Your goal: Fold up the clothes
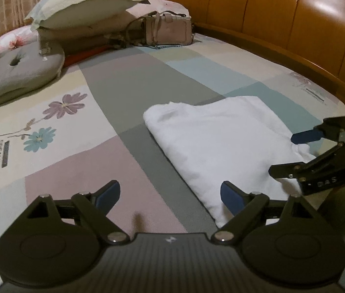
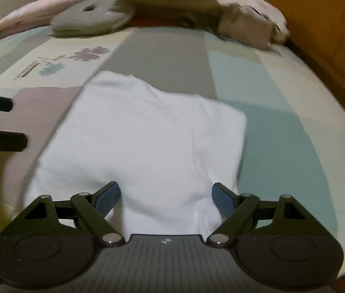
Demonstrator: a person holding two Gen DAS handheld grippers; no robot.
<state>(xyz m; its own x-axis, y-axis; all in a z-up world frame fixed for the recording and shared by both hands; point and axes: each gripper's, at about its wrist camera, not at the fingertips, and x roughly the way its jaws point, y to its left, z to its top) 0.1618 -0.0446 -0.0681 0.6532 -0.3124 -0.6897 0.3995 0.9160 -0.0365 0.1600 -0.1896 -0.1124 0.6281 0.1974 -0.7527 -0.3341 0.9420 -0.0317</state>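
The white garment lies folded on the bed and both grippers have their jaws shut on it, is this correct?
Not quite. The white garment lies folded on the bed, but both grippers' jaws stand open, gripping nothing: the left gripper in the left wrist view, the right gripper in the right wrist view.

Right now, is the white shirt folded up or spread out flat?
Folded. The white shirt lies on the bed sheet as a compact block with a thick doubled edge, no sleeves sticking out. Neither gripper holds it.

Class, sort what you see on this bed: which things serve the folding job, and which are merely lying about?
Job: white garment; left gripper; right gripper, both with jaws open.

Lying about: grey round cushion; pillow; pink handbag; wooden headboard.
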